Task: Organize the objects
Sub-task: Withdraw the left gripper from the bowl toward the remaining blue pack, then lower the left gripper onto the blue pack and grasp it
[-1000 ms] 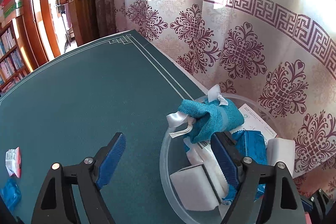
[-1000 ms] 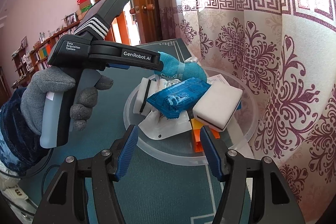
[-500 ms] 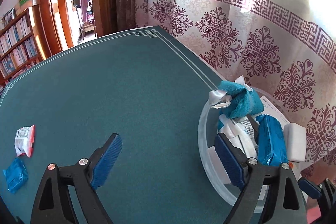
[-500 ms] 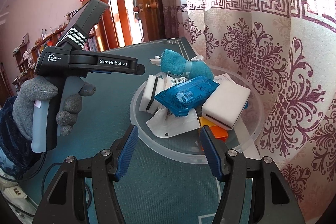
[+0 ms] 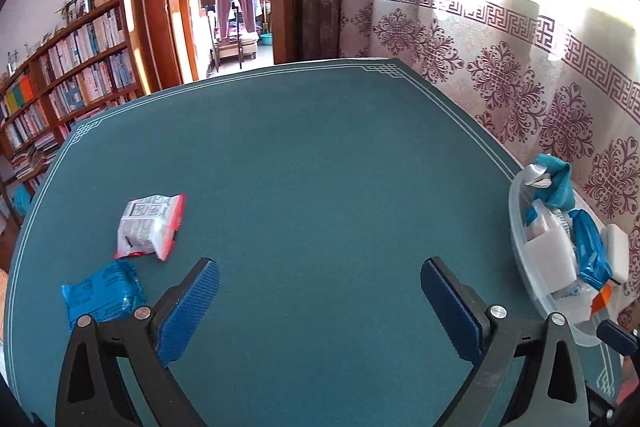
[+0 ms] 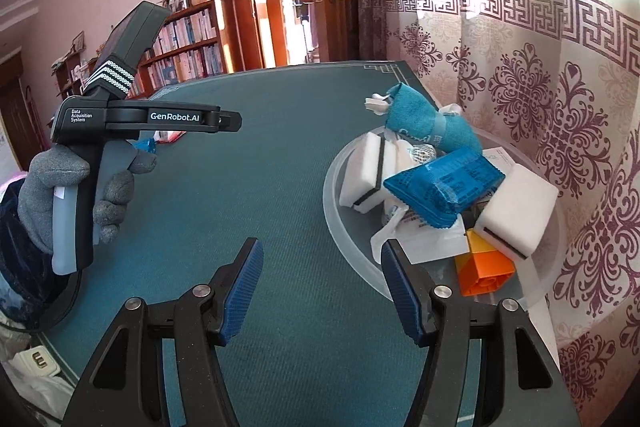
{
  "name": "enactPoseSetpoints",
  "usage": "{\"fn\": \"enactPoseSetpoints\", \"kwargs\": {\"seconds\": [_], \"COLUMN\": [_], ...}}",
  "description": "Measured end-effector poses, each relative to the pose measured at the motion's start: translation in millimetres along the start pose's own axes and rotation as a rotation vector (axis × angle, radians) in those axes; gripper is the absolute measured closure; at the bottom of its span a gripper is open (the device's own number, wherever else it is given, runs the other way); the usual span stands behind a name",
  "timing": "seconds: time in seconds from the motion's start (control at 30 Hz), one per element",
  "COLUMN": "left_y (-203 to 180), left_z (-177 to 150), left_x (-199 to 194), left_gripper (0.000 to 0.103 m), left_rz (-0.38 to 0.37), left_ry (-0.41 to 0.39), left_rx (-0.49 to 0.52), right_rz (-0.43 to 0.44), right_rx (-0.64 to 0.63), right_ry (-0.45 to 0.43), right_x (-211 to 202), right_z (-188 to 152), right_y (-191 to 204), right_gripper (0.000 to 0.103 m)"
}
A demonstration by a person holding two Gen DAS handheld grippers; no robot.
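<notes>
Off to the left of the left tongs, on the green bench: two loose packets, not yet in the bowl. Nearest, a blue packet, just beside the left finger and outside the gap. Farther up and a touch to the right, a white-and-red packet, long axis running roughly away from the camera, tilted a little. Nothing between the jaws; opening now, already very wide, bare cloth beneath. Right tongs about half open, empty as well, hovering beside the near rim of the bowl, pointed at the pile inside: blue packet, teal cloth roll, white sponges, orange block. From that view, gloved hand gripping the left handle well over on the far side from the bowl. Judgement: left tongs far nearer to both loose packets; right tongs well apart from them. Likely need: swing left, then turn the wrist so the pads cross the short side of the chosen packet. Risk: thin, flat wrapper lying close to the cloth, easy to skid over or pinch only at a corner.
</notes>
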State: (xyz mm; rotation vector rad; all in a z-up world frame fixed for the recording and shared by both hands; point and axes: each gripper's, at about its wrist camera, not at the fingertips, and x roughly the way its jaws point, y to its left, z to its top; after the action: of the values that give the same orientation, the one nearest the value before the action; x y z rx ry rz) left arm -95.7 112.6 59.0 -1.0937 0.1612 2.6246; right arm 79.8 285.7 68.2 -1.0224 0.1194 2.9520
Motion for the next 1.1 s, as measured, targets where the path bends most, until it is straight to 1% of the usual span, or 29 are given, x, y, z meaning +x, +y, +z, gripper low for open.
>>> {"fn": "enactPoseSetpoints", "kwargs": {"seconds": [0.13, 0.37, 0.53, 0.6, 0.73, 0.8, 0.93, 1.1], "left_y": [37.5, 96.6, 133.7, 145.0, 161.4, 167.5, 169.9, 167.9], "left_z": [-5.9, -14.9, -18.5, -19.8, -21.6, -22.9, -26.4, -29.0], "left_x": [-3.0, -3.4, 2.3, 4.4, 11.7, 16.0, 21.3, 20.3], "left_gripper": [0.001, 0.001, 0.001, 0.001, 0.001, 0.001, 0.001, 0.001], "left_rz": [0.051, 0.142, 0.168, 0.157, 0.089, 0.076, 0.064, 0.024], "left_ry": [0.0, -0.005, 0.002, 0.007, 0.023, 0.033, 0.045, 0.057], "left_rx": [-0.041, -0.081, -0.13, -0.157, -0.2, -0.216, -0.201, -0.177], "right_rz": [0.033, 0.059, 0.08, 0.085, 0.095, 0.098, 0.111, 0.127], "right_rx": [0.003, -0.034, -0.051, -0.056, -0.058, -0.06, -0.057, -0.061], "right_ry": [0.033, 0.047, 0.062, 0.066, 0.076, 0.078, 0.087, 0.09], "right_x": [10.6, 20.9, 28.6, 30.7, 35.0, 38.1, 43.9, 49.8], "right_z": [3.4, 8.8, 10.7, 10.6, 11.0, 12.8, 16.3, 20.9], "right_y": [6.4, 26.9, 42.4, 47.6, 55.2, 56.5, 62.2, 70.9], "right_gripper": [0.04, 0.04, 0.04, 0.04, 0.04, 0.04, 0.04, 0.04]}}
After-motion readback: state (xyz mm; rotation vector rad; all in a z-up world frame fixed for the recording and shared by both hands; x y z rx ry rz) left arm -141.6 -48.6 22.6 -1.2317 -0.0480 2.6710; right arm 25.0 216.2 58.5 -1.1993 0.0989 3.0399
